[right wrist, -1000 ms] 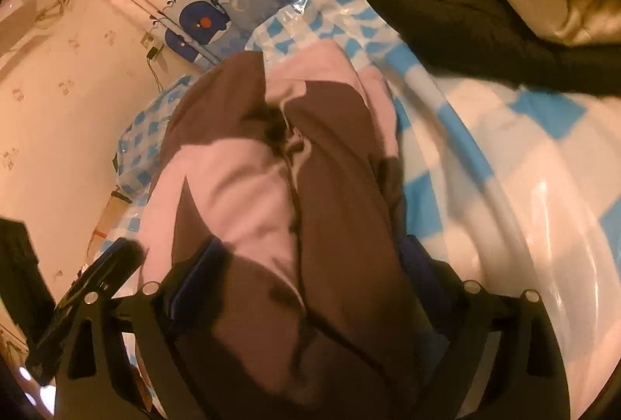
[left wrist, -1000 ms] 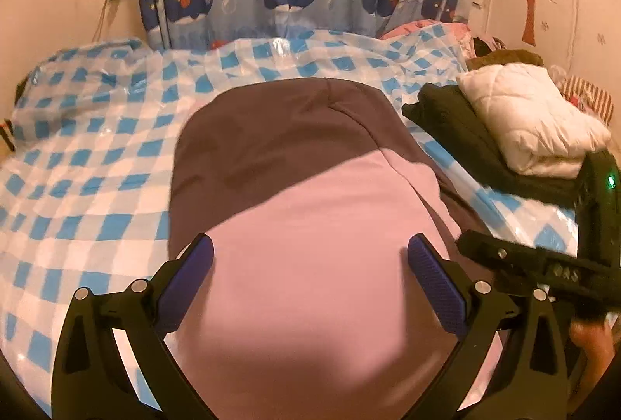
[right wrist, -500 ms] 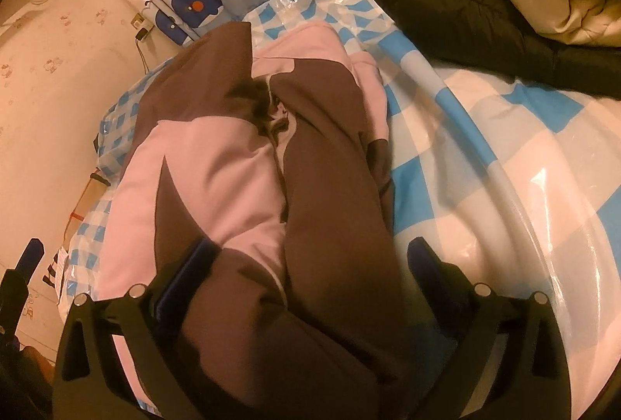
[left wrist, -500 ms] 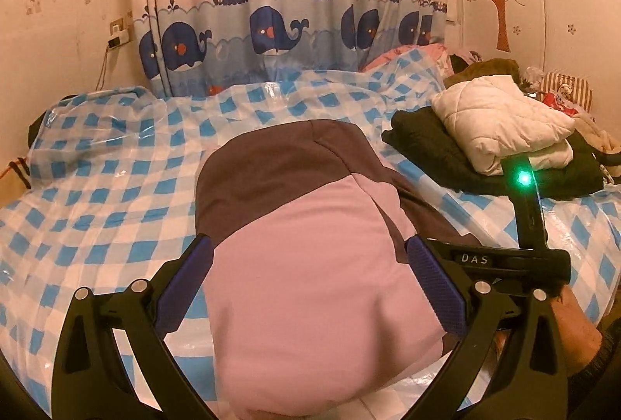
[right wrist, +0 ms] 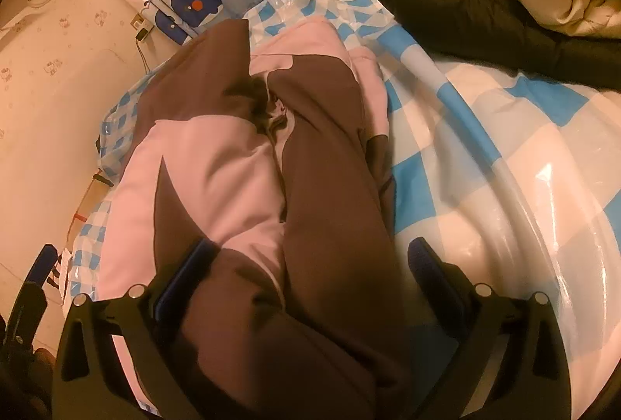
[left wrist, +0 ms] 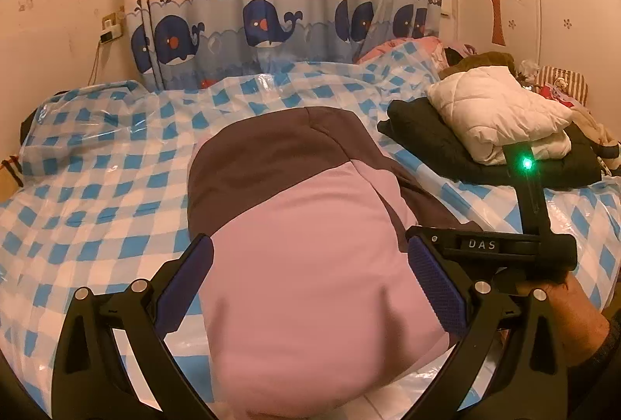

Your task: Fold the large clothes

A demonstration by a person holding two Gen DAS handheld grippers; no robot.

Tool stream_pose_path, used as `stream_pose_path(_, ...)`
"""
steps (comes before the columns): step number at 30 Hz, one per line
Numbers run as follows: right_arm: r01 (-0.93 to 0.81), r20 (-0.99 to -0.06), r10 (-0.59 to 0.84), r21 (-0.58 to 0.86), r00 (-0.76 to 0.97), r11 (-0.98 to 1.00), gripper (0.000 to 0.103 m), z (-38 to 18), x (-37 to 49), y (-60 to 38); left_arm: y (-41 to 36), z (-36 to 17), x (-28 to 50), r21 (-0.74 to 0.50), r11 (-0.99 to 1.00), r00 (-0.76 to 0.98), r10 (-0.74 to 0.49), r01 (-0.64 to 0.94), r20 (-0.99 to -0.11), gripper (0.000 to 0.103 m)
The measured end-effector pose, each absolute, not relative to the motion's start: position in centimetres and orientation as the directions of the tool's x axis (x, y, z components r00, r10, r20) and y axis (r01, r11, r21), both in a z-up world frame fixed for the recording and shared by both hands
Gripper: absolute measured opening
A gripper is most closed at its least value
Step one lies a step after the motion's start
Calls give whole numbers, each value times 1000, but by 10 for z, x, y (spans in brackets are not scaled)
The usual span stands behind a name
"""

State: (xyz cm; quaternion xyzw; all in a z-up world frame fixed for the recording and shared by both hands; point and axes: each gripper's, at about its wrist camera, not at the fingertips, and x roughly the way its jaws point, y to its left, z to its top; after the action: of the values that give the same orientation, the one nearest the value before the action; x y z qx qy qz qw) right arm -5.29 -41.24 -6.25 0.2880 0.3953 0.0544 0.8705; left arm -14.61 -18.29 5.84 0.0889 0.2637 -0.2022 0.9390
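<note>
moved: left gripper [left wrist: 310, 288] has pulled back and up since 1 s ago, more bed and curtain in its view now; right gripper [right wrist: 306, 276] was pressed into the cloth then, now sits wide over it
jacket [left wrist: 306, 257]: pink and brown, lies folded in a long bundle in the middle of the bed [left wrist: 97, 195]
jacket look, left view: smooth pink panel near, brown band at the far end, rounded edges
jacket look, right view: brown sleeve [right wrist: 333, 210] laid lengthwise on top, pink beside it, crumpled collar near the far end
left claw: wide, pads either side of the pink panel, gripping nothing
right claw: wide, straddles the brown sleeve, whether the pads touch the cloth I cannot tell
right gripper, left view: black body [left wrist: 500, 249] at the jacket's right edge, green light on, hand [left wrist: 566, 307] under it
pile: black coat [left wrist: 434, 136] with white quilted coat [left wrist: 500, 113] on top, right of the jacket, apart from it
back: whale curtain [left wrist: 271, 28]
</note>
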Motion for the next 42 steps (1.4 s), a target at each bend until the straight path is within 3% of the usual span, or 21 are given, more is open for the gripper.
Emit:
stream_pose_path(5, 132, -658, 327, 547, 679, 827, 96, -63, -53, -412, -187, 46, -137, 58, 896, 756, -335, 440, -562, 96)
stream_pose_path(9, 131, -664, 334, 547, 669, 827, 96, -63, -52, -411, -198, 5, -117, 68, 879, 668, -306, 472, -679, 96)
stream_pose_path(11, 132, -668, 331, 542, 666, 830, 96, -63, -52, -410, -202, -2, -121, 116, 878, 693, -279, 464, -664, 97)
stream_pose_path(16, 98, -626, 247, 464, 739, 881, 95, -36, -67, -403, -198, 12, -119, 76, 884, 671, -291, 461, -682, 96)
stream_pose_path(18, 68, -583, 183, 382, 792, 922, 96, -19, -77, -392, -189, 30, -119, 56, 894, 700, -307, 444, -644, 96)
stream_pose_path(20, 68, -612, 156, 326, 776, 943, 95, -20, -76, -381, -181, 55, -110, 51, 917, 760, -295, 395, -578, 96)
stream_pose_path(25, 104, -673, 268, 458, 689, 883, 96, -47, -67, -391, -182, 83, -40, -85, 938, 775, -328, 337, -541, 96)
stream_pose_path(28, 113, -697, 260, 441, 669, 890, 96, -49, -68, -387, -205, 72, 7, -129, 935, 752, -343, 330, -563, 96)
stream_pose_path(30, 119, -709, 255, 432, 657, 894, 96, -50, -69, -385, -231, 42, 34, -140, 925, 659, -353, 354, -664, 97)
stream_pose_path(31, 136, -725, 235, 414, 648, 900, 96, -50, -69, -386, -249, 21, 46, -106, 930, 617, -316, 352, -721, 97)
stream_pose_path(33, 159, -746, 201, 381, 635, 911, 95, -51, -67, -389, -281, -1, 53, 30, 930, 628, -224, 367, -746, 97)
stream_pose_path(35, 170, -755, 182, 363, 630, 916, 95, -51, -65, -391, -295, -17, 63, 68, 925, 614, -191, 373, -766, 97)
stream_pose_path(39, 164, -761, 181, 354, 623, 921, 95, -54, -64, -389, -297, -25, 69, 78, 922, 607, -184, 379, -773, 97)
stream_pose_path(42, 159, -753, 215, 390, 621, 907, 96, -56, -67, -394, -287, -6, 62, 23, 913, 616, -256, 408, -745, 97)
